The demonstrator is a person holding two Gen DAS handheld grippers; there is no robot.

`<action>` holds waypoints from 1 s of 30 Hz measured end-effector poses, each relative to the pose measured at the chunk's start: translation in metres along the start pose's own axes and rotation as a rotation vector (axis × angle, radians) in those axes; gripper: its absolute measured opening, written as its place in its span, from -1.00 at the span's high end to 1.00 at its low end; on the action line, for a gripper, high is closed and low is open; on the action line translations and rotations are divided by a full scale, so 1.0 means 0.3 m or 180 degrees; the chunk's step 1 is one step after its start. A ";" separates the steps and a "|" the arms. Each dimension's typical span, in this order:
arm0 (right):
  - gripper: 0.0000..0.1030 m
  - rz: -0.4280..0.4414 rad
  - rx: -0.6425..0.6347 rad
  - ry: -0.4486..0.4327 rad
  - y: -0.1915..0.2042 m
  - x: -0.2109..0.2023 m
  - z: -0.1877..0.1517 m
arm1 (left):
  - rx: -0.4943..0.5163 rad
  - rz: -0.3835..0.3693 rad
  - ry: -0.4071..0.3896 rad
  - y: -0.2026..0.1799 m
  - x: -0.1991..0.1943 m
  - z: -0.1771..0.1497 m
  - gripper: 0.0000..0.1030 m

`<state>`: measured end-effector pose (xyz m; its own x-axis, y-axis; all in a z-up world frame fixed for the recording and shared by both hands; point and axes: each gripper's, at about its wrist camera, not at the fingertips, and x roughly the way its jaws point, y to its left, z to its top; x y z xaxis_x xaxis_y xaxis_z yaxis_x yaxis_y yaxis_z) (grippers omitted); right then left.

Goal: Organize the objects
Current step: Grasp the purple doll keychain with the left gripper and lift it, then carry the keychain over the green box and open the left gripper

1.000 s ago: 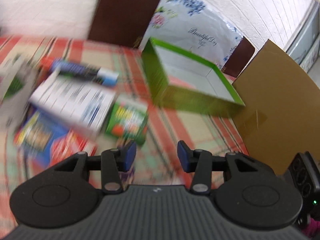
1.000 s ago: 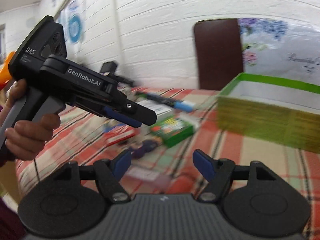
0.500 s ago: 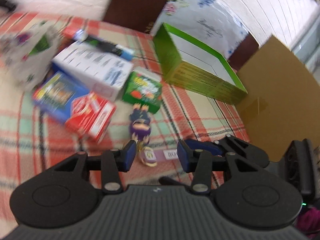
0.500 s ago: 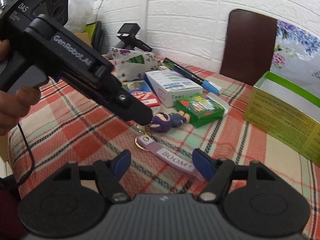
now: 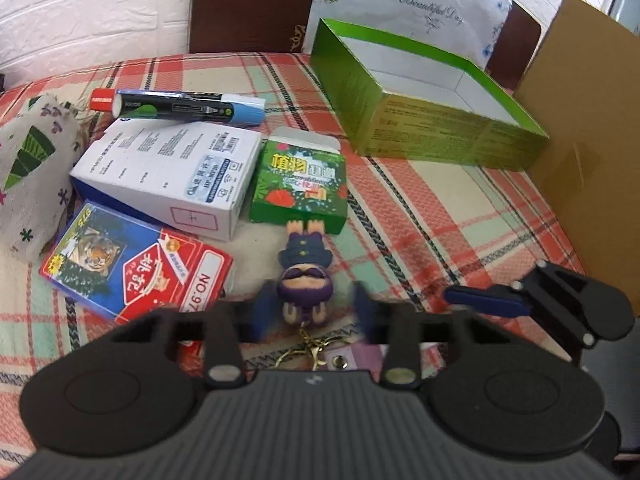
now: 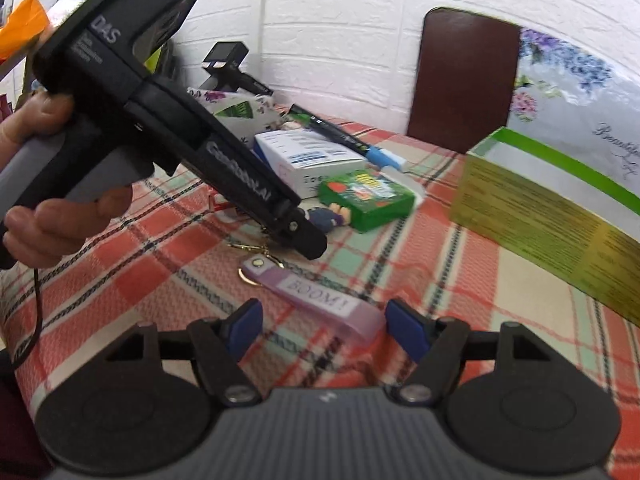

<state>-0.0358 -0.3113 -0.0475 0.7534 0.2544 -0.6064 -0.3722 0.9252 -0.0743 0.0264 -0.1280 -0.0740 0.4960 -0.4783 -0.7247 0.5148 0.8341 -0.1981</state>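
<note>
Nearest the lens in the left wrist view, low in the frame, the left gripper [image 5: 308, 314] has just been closing; its blue pads are blurred on either side of the purple head of the doll keychain [image 5: 306, 268], and whether they already press on it cannot be told. The doll lies at lower centre on the checked tablecloth [image 5: 420, 216], feet touching the green card box [image 5: 298, 184]; its gold chain runs back under the gripper to the lilac strap [image 6: 320, 300], which the right wrist view shows at lower centre, lying flat between the half-open, lately narrowing jaws of the right gripper [image 6: 324, 330], which touch nothing. The keychain looks light; the head seems firm and rounded, probably the best hold, since chain and strap will likely dangle, swing and snag. Further up on the left lie a red and blue card pack [image 5: 132, 268], a white carton [image 5: 168, 176], a printed cloth pouch [image 5: 32, 176] and a marker pen [image 5: 176, 108], all stiff and light by their look except the soft pouch. At upper right stands the open green tray [image 5: 400, 128], seemingly the likely destination.
</note>
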 end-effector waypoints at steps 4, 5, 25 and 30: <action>0.46 0.0104 -0.0053 -0.0052 0.021 0.011 0.022 | -0.0039 -0.0183 -0.0019 -0.024 -0.016 -0.002 0.40; 0.48 0.0073 -0.0135 -0.0104 0.040 0.001 0.024 | 0.0025 -0.0119 -0.0106 -0.054 -0.033 0.001 0.40; 0.49 -0.1417 0.0161 -0.1064 -0.343 -0.019 0.187 | 0.0719 -0.0285 -0.0845 -0.379 0.103 0.541 0.40; 0.49 -0.1770 0.0467 -0.0936 -0.480 0.052 0.163 | 0.0856 -0.0374 -0.0750 -0.453 0.268 0.618 0.40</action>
<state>0.0561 -0.4268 -0.0075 0.9372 -0.2270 -0.2648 0.1790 0.9647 -0.1933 0.1259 -0.3308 0.0170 0.5538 -0.6427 -0.5293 0.7274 0.6828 -0.0680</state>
